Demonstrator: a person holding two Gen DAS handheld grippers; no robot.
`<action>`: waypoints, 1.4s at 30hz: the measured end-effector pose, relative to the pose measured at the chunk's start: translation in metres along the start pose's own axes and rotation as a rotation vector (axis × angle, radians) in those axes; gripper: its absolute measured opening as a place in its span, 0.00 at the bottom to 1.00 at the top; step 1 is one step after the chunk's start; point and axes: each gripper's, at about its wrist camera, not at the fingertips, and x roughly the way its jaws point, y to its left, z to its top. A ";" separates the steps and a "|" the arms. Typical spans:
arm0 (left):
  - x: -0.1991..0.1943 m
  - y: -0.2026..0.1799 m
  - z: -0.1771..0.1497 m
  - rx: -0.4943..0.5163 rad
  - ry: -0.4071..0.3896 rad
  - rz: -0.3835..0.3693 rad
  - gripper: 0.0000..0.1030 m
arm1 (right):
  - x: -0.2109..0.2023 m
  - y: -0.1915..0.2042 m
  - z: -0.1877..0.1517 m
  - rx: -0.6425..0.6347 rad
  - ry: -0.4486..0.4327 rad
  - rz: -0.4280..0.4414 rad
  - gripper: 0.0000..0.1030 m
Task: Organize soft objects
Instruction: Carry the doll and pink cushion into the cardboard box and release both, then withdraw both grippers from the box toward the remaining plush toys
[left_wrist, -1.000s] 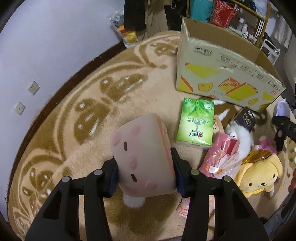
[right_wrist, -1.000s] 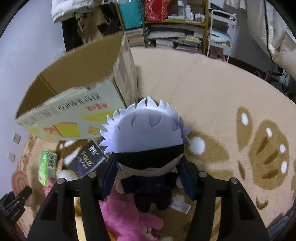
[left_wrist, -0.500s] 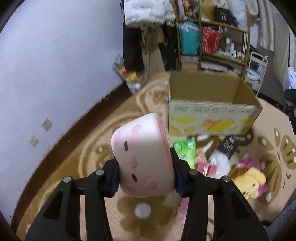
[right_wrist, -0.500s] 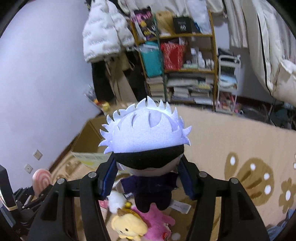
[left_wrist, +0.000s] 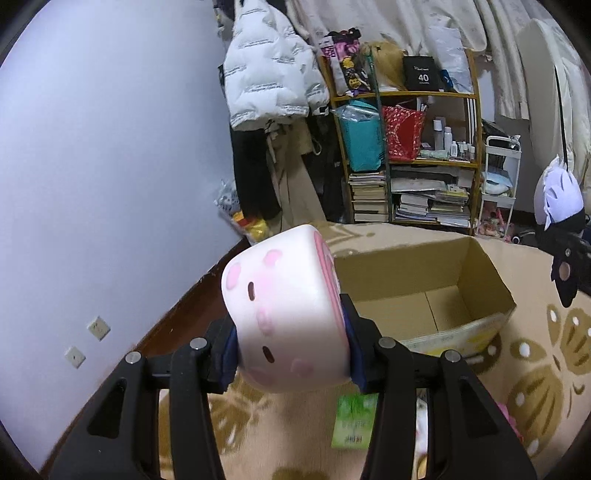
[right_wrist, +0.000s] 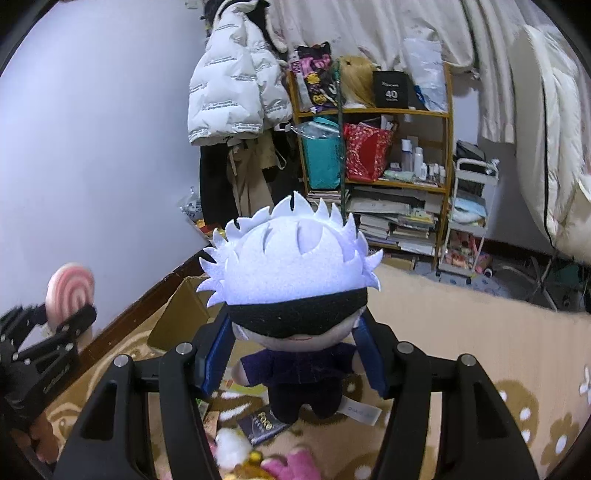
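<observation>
My left gripper (left_wrist: 290, 347) is shut on a pink-and-white roll-shaped plush (left_wrist: 284, 314) and holds it up, near the left side of an open empty cardboard box (left_wrist: 428, 295). My right gripper (right_wrist: 295, 354) is shut on a white-haired doll plush (right_wrist: 295, 288) with a black blindfold, raised in the air. The doll also shows at the right edge of the left wrist view (left_wrist: 559, 199). The left gripper and roll plush show at the left of the right wrist view (right_wrist: 70, 291). The box is partly visible behind the doll (right_wrist: 184, 314).
On the patterned rug (left_wrist: 546, 369) lie a green tissue pack (left_wrist: 354, 421), a black pack (right_wrist: 262, 424), a white plush (right_wrist: 232, 446) and a pink plush (right_wrist: 295, 465). A cluttered shelf (left_wrist: 406, 155) and hanging white jacket (left_wrist: 266, 74) stand at the back wall.
Both grippers rose and tilted up with their plushes still held. The view went from the floor items to looking over the open box toward the shelf.
</observation>
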 end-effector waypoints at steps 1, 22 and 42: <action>0.006 -0.003 0.003 0.002 0.002 -0.002 0.45 | 0.003 0.002 0.001 -0.011 -0.001 -0.001 0.63; 0.114 -0.068 0.004 0.087 0.132 -0.111 0.53 | 0.106 -0.007 -0.016 -0.012 0.136 0.080 0.66; 0.085 -0.043 0.006 0.031 0.126 -0.075 0.95 | 0.073 -0.014 -0.012 0.032 0.088 -0.002 1.00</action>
